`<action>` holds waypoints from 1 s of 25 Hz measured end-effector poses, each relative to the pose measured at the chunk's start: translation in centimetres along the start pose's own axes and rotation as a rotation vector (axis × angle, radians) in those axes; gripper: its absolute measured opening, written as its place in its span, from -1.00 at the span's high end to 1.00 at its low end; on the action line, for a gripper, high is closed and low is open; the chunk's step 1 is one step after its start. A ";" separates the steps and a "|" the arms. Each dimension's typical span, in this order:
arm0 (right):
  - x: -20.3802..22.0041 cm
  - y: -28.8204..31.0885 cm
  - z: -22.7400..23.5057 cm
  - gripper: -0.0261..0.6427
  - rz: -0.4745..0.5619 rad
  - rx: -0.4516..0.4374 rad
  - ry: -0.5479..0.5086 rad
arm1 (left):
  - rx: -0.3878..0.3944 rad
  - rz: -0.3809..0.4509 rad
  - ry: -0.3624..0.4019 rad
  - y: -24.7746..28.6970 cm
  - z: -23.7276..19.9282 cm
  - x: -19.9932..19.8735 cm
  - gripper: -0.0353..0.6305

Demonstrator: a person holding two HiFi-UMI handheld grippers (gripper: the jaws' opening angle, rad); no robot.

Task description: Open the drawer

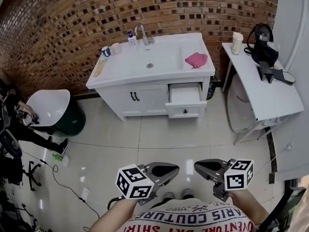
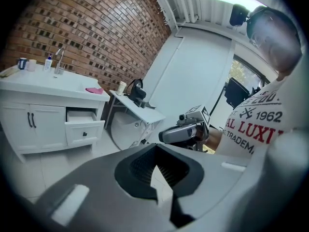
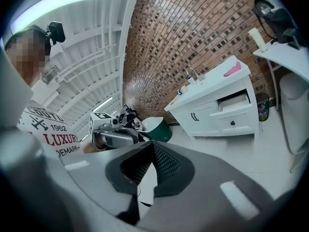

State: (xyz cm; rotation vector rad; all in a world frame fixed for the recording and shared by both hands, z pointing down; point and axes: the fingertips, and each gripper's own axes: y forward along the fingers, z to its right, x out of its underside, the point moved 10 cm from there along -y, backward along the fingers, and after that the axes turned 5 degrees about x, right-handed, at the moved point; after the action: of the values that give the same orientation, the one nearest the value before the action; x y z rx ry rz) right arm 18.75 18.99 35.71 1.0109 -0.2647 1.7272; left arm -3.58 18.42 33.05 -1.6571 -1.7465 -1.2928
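Left gripper (image 2: 155, 146) first: jaws pressed together, nothing between them. Right gripper (image 3: 153, 144) is the same, closed tight and empty. From the head view the two sit side by side with a gap between them, drawn in close against the person's shirt (image 1: 193, 219). Their marker cubes face outward and their noses point ahead and slightly down over the floor (image 1: 145, 139), which is pale glossy tile.

Both forearms are tucked in at the bottom edge, and each gripper view catches the other gripper level beside it.

Out across the tiles, well apart from both grippers, stands the white cabinet (image 1: 145, 100) against the brick wall (image 1: 87, 13). There's the drawer (image 1: 185, 110) on the cabinet's right side. It is pulled out, with its white inside on show and a small dark knob on the front. To its left are two shut doors with black handles.

On the worktop (image 1: 116, 71) above sits a basin with a tap (image 1: 141, 34) behind it. A pink cloth (image 1: 196, 59) lies at the right end, and small bottles and cups stand at the back left.

To the right is a second white worktop (image 1: 270, 95) carrying a black object (image 1: 263, 50) and a tall cup (image 1: 237, 42). To the left is a green bin (image 1: 72, 122) under a white lid.
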 end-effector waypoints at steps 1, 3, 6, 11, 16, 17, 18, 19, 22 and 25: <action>0.2 0.2 -0.5 0.91 -0.007 -0.002 0.000 | -0.003 0.006 0.000 -0.5 0.2 0.1 0.95; 0.4 0.8 -1.3 0.91 -0.021 0.000 -0.004 | -0.006 0.015 0.004 -1.6 0.4 0.1 0.95; 0.8 1.5 -2.6 0.91 -0.019 0.011 -0.006 | -0.001 0.011 0.014 -3.2 0.8 0.7 0.95; 0.0 2.6 -4.3 0.91 0.000 0.036 -0.024 | -0.009 0.025 0.025 -5.9 0.5 0.7 0.95; -0.4 3.8 -4.7 0.91 -0.019 0.039 -0.054 | 0.007 0.030 0.033 -6.3 0.1 0.8 0.95; -0.4 3.9 -4.7 0.91 -0.019 0.038 -0.052 | 0.009 0.026 0.033 -6.2 0.1 1.0 0.95; -0.3 4.0 -4.7 0.91 -0.019 0.038 -0.050 | 0.010 0.025 0.031 -6.3 -0.1 1.1 0.95; -0.3 4.2 -4.8 0.91 -0.020 0.040 -0.050 | 0.010 0.025 0.028 -6.4 -0.2 1.2 0.95; -0.3 4.7 -5.1 0.91 -0.027 0.044 -0.056 | 0.007 0.025 0.023 -6.9 -0.5 1.3 0.95; -0.1 4.8 -5.2 0.91 -0.027 0.041 -0.060 | 0.011 0.026 0.024 -6.9 -0.4 1.6 0.95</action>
State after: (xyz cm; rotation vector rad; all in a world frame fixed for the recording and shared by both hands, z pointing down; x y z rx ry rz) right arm 12.00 20.16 33.84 1.0926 -0.2535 1.6859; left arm -10.52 19.88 32.19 -1.6467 -1.7090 -1.2841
